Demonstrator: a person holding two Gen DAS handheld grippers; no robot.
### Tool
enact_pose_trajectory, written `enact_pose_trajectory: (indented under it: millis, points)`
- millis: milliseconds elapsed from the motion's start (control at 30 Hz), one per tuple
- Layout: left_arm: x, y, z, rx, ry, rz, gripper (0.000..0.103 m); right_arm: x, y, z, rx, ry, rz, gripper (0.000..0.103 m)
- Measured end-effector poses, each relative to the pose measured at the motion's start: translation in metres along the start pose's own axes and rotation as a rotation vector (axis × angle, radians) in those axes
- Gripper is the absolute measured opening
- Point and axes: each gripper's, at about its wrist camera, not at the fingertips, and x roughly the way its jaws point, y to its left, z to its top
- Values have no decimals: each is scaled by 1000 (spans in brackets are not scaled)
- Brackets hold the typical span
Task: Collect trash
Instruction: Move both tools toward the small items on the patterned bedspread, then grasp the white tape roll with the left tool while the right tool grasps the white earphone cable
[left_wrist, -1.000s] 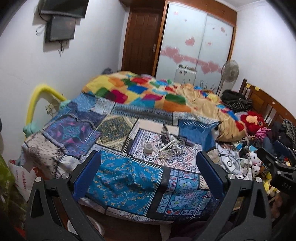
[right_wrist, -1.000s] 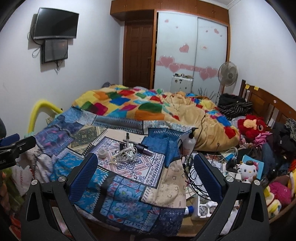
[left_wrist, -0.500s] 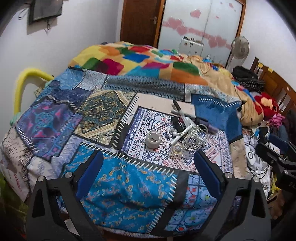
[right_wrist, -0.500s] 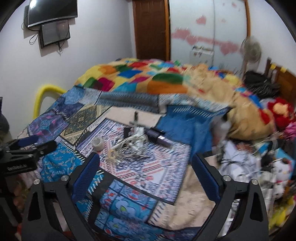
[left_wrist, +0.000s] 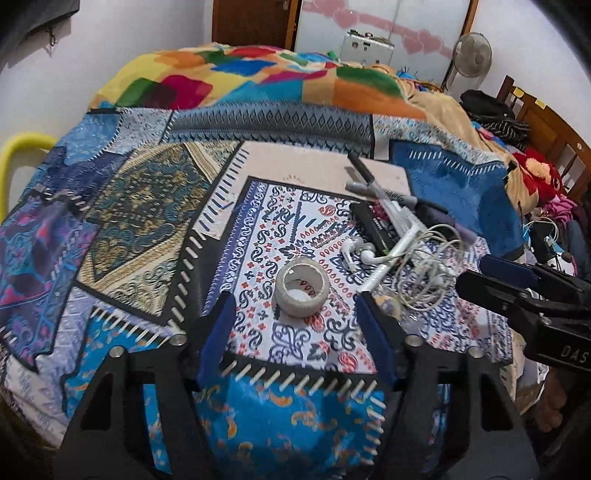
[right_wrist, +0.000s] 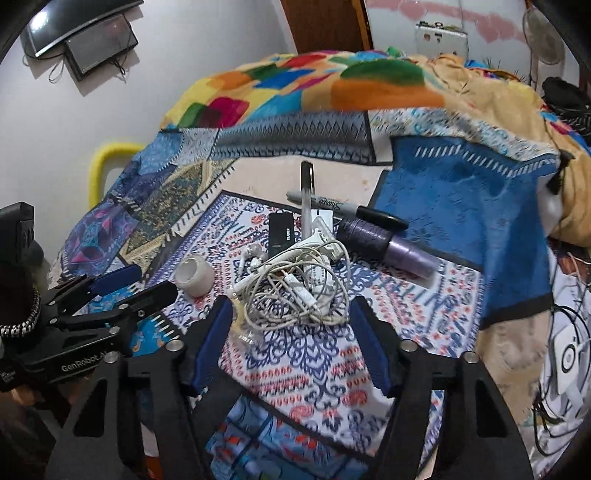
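Note:
A grey-white tape roll (left_wrist: 301, 286) lies on the patterned bedspread (left_wrist: 147, 206), just ahead of my left gripper (left_wrist: 294, 306). Its jaws are closing, and the blue pads stand apart from the roll. Right of the roll sits a tangle of white earphone cables (right_wrist: 295, 284) on a pile with a Sharpie marker (right_wrist: 332, 205), a clear pen (right_wrist: 306, 192), a small black device (right_wrist: 279, 236) and a purple spool (right_wrist: 384, 242). My right gripper (right_wrist: 290, 306) is closing too, with the edge of the tangle between its fingertips, untouched. Each gripper shows in the other's view: right gripper (left_wrist: 472, 274), left gripper (right_wrist: 155, 280).
A bright colour-block blanket (left_wrist: 258, 70) is heaped at the back of the bed. A yellow rail (right_wrist: 110, 155) stands at the left bed edge. A red plush toy (left_wrist: 539, 173), loose cables and clutter fill the right side. A fan (left_wrist: 472, 55) stands by the wardrobe.
Both grippers have come down and forward over the bed toward the tape roll and the cable pile. Both pairs of jaws have narrowed from wide open.

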Motion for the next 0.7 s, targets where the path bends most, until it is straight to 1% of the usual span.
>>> enact_pose_trajectory:
  millis: [167,267,300,333,367,400,433,500,600,700]
  points:
    - [20,2,4,-13,15,-14,60,21,-5,3,25,30,12,50]
    - [29,1,5,-15,29,-24,55,25,-6,3,34,25,6,48]
    - [33,1,5,-13,34,-23,49,25,-6,2,36,18,10,44]
    - [35,1,6,-13,41,-21,46,25,-7,2,35,14,11,43]
    - [37,0,5,-12,49,-22,40,27,-7,2,34,19,12,42]
    - [38,0,5,-14,54,-28,38,28,-7,3,33,20,9,40]
    - [37,0,4,-14,47,-25,38,29,-8,3,31,20,4,38]
    - [36,-1,4,-13,48,-29,37,30,-7,2,19,17,-8,24]
    - [29,-2,2,-17,35,-36,37,30,-8,1,13,19,-13,15]
    - [18,-2,3,-30,20,-44,37,26,-9,1,26,16,-12,11]
